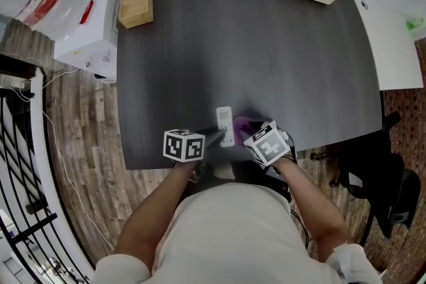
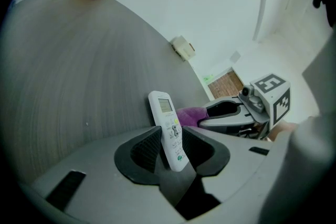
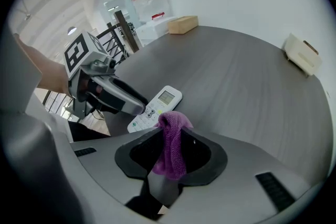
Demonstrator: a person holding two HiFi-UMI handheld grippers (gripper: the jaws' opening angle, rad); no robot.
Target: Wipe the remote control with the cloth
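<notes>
Left hand-held gripper (image 2: 172, 145): we see it clamped on the slim white plastic remote control (image 2: 164, 108), near the dark grey table (image 1: 266, 43) front edge.
Right hand-held gripper (image 3: 169, 136): closed on the bunched purple cloth (image 3: 173, 157), just beside the remote.

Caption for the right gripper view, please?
Right gripper shut on a purple cloth beside the white remote control, which the left gripper holds, over a dark table.

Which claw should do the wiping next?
The right claw, probably: it pinches the cloth right beside the remote, while the left claw is busy gripping the remote's lower end.
</notes>
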